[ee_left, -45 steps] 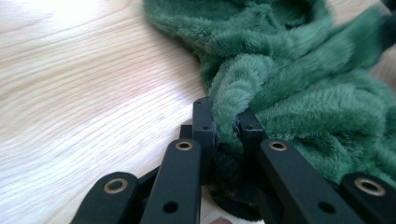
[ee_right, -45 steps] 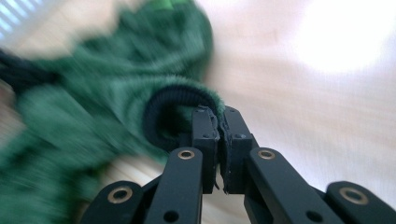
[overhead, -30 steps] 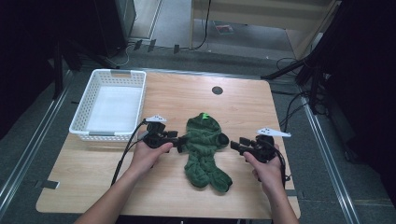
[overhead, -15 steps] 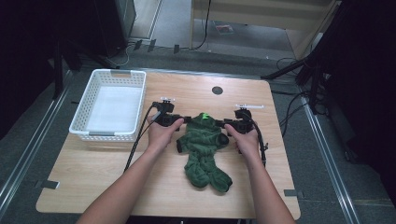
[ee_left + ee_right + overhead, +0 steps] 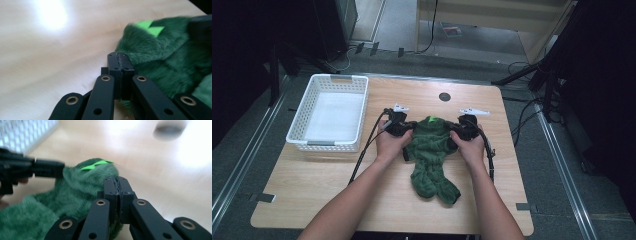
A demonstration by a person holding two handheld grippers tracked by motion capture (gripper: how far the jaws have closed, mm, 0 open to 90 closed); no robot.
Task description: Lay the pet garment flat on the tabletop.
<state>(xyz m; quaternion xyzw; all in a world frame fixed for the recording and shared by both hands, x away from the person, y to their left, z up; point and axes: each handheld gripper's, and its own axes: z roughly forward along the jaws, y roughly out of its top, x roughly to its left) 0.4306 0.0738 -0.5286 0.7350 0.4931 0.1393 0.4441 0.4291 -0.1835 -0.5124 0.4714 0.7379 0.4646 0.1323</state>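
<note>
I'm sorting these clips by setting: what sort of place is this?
Probably a lab or recording workspace, not a home: a bare wooden table on a grey floor with metal rails, loose cables, and dark equipment around it.

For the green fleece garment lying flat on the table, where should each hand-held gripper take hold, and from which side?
Probably at the two upper corners of the green fleece garment, beside the bright green tag. It lies flat with its legs toward the person, so the left hand-held gripper comes in low from the left edge and the right hand-held gripper from the right, pinching the fabric edge. Both sets of jaws look shut there.
</note>
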